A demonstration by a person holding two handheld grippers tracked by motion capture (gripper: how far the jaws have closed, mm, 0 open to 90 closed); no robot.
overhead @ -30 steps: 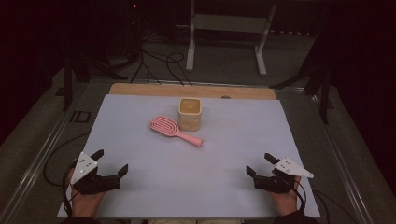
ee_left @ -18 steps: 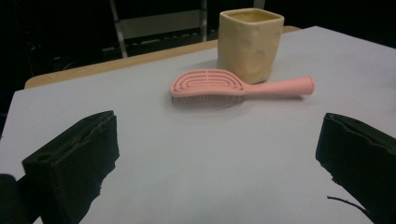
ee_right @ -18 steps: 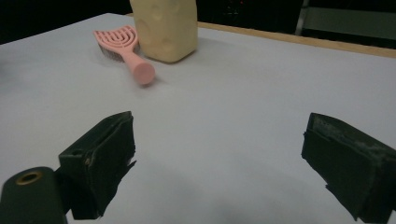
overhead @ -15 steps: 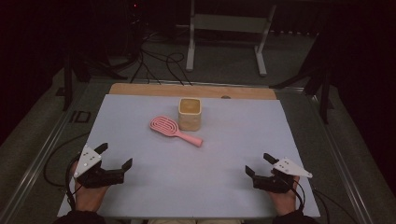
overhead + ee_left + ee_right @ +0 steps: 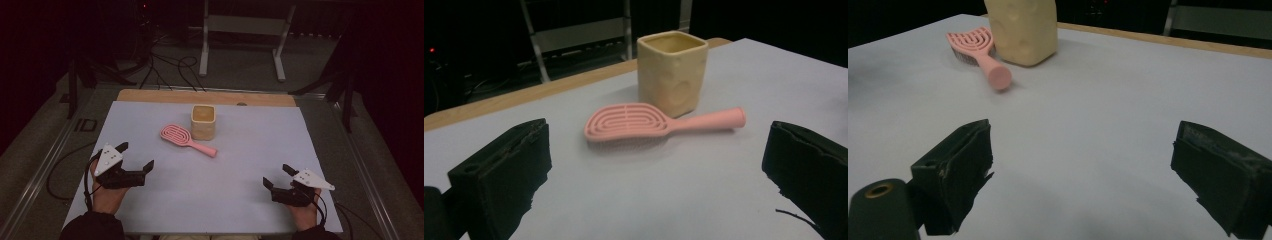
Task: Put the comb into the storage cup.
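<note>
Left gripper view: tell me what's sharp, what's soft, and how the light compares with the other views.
Left gripper view: brush and cup fairly sharp, near jaws soft, soft shadow under the brush. Right gripper view: jaws blurred, cup cropped at the top. High view: dim, mat lit, surroundings nearly black.

Pink hairbrush (image 5: pixel 187 139) flat on the table, bristles down, just beside upright yellow cup (image 5: pixel 203 121).

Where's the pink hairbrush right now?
In the high view, the pink hairbrush lies flat on the table's far middle, just left of the yellow cup, handle pointing toward the right tongs.
</note>
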